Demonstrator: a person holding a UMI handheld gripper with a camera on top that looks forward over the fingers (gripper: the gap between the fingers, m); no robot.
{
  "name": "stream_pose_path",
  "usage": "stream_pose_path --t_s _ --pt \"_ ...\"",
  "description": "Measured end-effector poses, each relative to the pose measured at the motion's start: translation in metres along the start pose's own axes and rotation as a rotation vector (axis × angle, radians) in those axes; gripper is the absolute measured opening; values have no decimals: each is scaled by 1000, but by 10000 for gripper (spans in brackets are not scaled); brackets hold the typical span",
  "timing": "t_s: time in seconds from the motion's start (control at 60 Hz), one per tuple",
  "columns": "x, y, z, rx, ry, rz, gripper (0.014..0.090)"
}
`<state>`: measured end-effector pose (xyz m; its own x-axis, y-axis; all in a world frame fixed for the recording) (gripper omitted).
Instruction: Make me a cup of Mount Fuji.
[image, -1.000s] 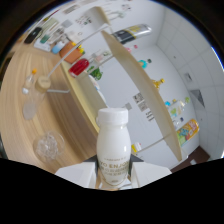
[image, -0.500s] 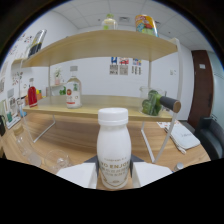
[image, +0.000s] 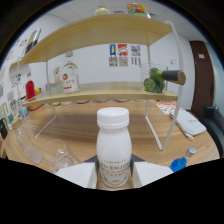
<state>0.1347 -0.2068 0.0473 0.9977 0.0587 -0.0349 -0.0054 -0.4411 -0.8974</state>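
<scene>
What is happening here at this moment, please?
A hand-held gripper holds a white bottle with a white cap, upright between its two fingers, above a wooden table. Just beside the fingers stand clear glasses, and a blue cap lies on the other side. Beyond stands a wooden shelf rack carrying a clear bottle and green fruit. Nothing is poured yet.

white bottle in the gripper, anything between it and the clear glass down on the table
Nothing visible does. The white bottle is clamped between the gripper fingers, and the clear glass stands just beside and slightly ahead on the wooden table, with only bare tabletop between them. The shelf stands farther back.
</scene>
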Motion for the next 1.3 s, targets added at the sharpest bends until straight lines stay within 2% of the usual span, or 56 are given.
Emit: stream_pose_path --t_s 0.25,0.333,0.417,0.567,0.683,0.933,1.3 --pt "3 10 -12 -43 40 1 517" --pt "7 9 -20 -63 75 -7 639" --pt "4 3 -34 -84 93 -12 869" --pt "-1 -12 -72 -107 183 -22 852" --pt "-24 -17 -105 -144 211 -14 853" --pt "-87 -26 -147 -173 195 0 860" --pt "-127 -30 -162 -191 173 -40 859"
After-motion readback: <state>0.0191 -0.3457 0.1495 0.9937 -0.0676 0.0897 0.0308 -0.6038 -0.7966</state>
